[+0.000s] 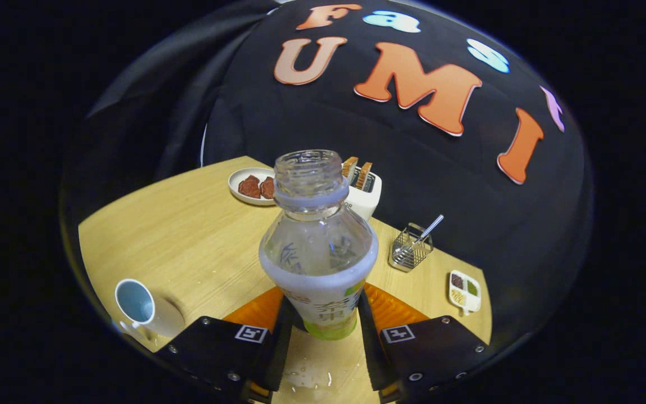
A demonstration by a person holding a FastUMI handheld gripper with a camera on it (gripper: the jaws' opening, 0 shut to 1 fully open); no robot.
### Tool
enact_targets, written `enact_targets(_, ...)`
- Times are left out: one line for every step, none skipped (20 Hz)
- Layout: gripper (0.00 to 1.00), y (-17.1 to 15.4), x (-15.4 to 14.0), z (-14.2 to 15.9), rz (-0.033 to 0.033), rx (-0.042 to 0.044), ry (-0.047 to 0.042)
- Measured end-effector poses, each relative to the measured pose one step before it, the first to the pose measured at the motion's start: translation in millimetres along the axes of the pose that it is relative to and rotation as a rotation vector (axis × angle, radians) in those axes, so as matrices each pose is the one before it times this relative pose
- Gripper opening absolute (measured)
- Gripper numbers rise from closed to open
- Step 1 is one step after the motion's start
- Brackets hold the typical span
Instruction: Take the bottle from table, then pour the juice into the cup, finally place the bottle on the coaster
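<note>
The bottle [318,247], clear ribbed plastic with an uncapped threaded neck and a white label band, stands upright between the fingers of the gripper [321,331], which are closed against its lower body on both sides; its base is hidden behind them. Orange ridged material beside the fingers is only partly visible. On the wooden table [188,241], a white cup [143,310] with a pale blue interior sits at 9 o'clock from the bottle, partly cut off. At 11 o'clock, a round plate [251,186]; at 12 o'clock, a white toaster [363,193], partly hidden by the bottle; at 3 o'clock, a wire holder [410,247].
</note>
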State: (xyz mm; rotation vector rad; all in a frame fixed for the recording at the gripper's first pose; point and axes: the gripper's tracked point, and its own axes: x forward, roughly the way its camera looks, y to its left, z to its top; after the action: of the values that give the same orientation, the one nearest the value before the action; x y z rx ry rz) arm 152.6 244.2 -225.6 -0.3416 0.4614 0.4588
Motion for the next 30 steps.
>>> enact_targets(0.60,-1.39,7.04,-2.78,0.01695,0.06042,-0.00323)
enact_targets(0.60,-2.27,4.92,-4.11,0.01199,0.05186,0.00256)
enact_targets(0.60,-4.46,5.00,-3.69,0.00754,0.04092,0.00753)
enact_targets(0.60,-4.94,7.44,-2.94,0.00262,0.03230,0.00151)
enact_targets(0.60,-4.81,7.78,-1.55,0.00343,0.02928,-0.00438)
enact_targets(0.60,-3.87,8.83,-2.06,0.00347,0.03452,-0.00085)
enact_targets(0.60,-1.95,6.39,-2.36,0.01008,0.03885,0.00050)
enact_targets(0.60,-1.76,6.21,-3.80,0.00606,0.02982,0.00933)
enact_targets(0.60,-4.15,4.46,-3.76,-0.00372,0.01189,0.00865)
enact_targets(0.60,-3.70,3.12,-3.95,-0.00887,-0.00420,0.00726)
enact_targets(0.60,-3.69,2.69,-2.55,-0.00923,-0.00721,0.00440)
enact_targets(0.60,0.13,1.27,-1.85,0.00426,0.00045,0.00383)
enact_targets(0.60,2.83,0.18,-1.74,0.00710,0.00572,0.00339)
enact_targets(0.60,0.01,0.18,3.22,0.00057,0.00437,-0.00974)
enact_targets(0.62,-0.17,0.77,-2.89,0.00123,0.00232,0.00276)
enact_targets(0.62,0.56,-0.56,0.28,0.00120,-0.00075,-0.00129)
enact_targets(0.64,0.01,0.00,-0.86,0.00171,-0.00058,0.00241)
enact_targets(0.66,0.73,-0.18,-1.44,0.00154,0.00083,0.00611)
enact_targets(0.68,-0.36,-1.46,-1.38,-0.00438,0.00192,0.00772)
enact_targets(0.70,-0.87,-0.45,-0.62,-0.00416,0.00168,0.00560)
enact_targets(0.76,0.21,-2.37,-0.44,-0.00044,0.00113,0.00336)
enact_targets(0.84,1.09,-6.59,1.51,-0.00018,-0.00028,-0.00005)
enact_targets(0.91,0.60,-7.34,2.14,-0.00083,-0.00291,-0.00279)
enact_targets(0.94,-0.77,-7.65,2.68,-0.00421,-0.00269,-0.00345)
enact_targets(0.98,-1.51,-8.28,1.91,-0.00764,0.00051,-0.00148)
enact_targets(0.98,-1.46,-9.45,1.95,-0.00644,0.00647,-0.00301)
enact_targets(0.98,-1.52,-11.84,4.90,-0.00575,0.01152,-0.00700)
enact_targets(0.98,-2.80,-11.79,6.49,-0.00865,0.01097,-0.01132)
enact_targets(0.98,-5.18,-14.11,7.38,-0.01318,0.00275,-0.01478)
enact_targets(0.98,-6.09,-13.63,10.07,-0.01783,-0.00312,-0.01810)
